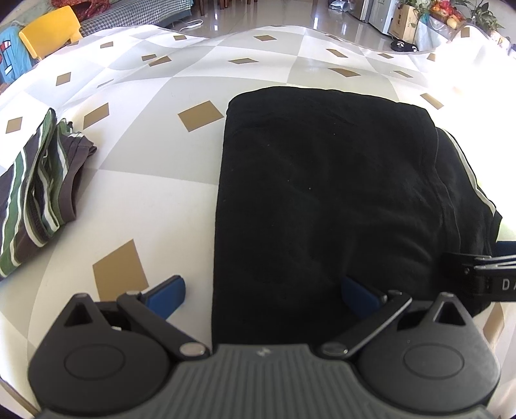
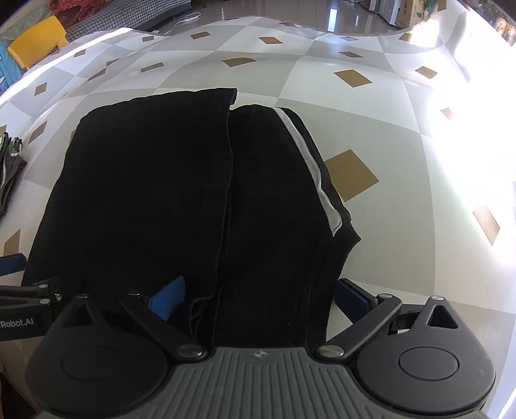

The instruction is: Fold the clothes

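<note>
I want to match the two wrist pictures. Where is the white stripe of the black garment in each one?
Left wrist view: the white stripe runs down the garment's right edge, far right.
Right wrist view: the white stripe runs down right of centre.
Shared landmark: the yellow chair, top left in both.

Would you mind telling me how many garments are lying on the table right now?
2. The black garment lies folded in front of both tongs; the striped garment lies folded apart from it at the table's left side. Others may lie outside the views.
</note>
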The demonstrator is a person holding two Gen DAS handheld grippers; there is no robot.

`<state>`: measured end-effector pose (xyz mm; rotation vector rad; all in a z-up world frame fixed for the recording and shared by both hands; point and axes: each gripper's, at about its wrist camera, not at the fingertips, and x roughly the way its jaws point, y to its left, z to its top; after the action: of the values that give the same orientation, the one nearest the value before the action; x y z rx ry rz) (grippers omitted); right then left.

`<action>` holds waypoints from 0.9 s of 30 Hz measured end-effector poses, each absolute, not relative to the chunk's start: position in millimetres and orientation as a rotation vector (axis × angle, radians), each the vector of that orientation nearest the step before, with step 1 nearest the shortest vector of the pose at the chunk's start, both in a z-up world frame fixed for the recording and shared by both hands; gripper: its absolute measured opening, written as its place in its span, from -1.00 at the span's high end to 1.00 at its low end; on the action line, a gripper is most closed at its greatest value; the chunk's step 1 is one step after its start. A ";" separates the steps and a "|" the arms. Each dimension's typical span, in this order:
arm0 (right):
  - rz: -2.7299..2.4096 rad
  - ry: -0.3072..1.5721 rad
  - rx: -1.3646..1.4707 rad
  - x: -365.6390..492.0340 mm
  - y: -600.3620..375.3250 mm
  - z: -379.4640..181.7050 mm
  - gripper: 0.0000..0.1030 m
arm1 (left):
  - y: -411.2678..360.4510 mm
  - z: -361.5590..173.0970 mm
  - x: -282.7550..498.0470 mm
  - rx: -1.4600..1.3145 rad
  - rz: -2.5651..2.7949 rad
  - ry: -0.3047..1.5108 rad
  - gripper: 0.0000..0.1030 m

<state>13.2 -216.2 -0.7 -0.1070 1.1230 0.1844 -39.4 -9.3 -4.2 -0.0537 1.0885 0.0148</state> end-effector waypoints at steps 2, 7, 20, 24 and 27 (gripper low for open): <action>0.222 1.133 -0.110 15.4 -219.7 1.1 -0.88 | -5.8 -3.1 -35.8 -0.060 -0.007 1.091 -1.00; 0.294 1.166 -0.056 26.6 -238.1 8.8 -0.70 | 13.8 2.9 -20.1 -0.169 -0.084 1.098 -1.00; 0.315 1.162 0.174 41.2 -305.0 11.7 -0.62 | 41.0 4.7 34.7 -0.228 -0.173 1.116 -1.00; 0.344 1.146 0.185 45.1 -306.8 12.3 -0.62 | 48.7 1.4 45.0 -0.276 -0.190 1.101 -1.00; 0.381 1.138 0.181 49.6 -299.8 11.4 -0.62 | 50.9 0.4 51.4 -0.290 -0.209 1.087 -1.00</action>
<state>49.6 -299.8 11.4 0.1805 1.1385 0.3812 51.4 50.9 0.4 -0.2905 1.0866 -0.2089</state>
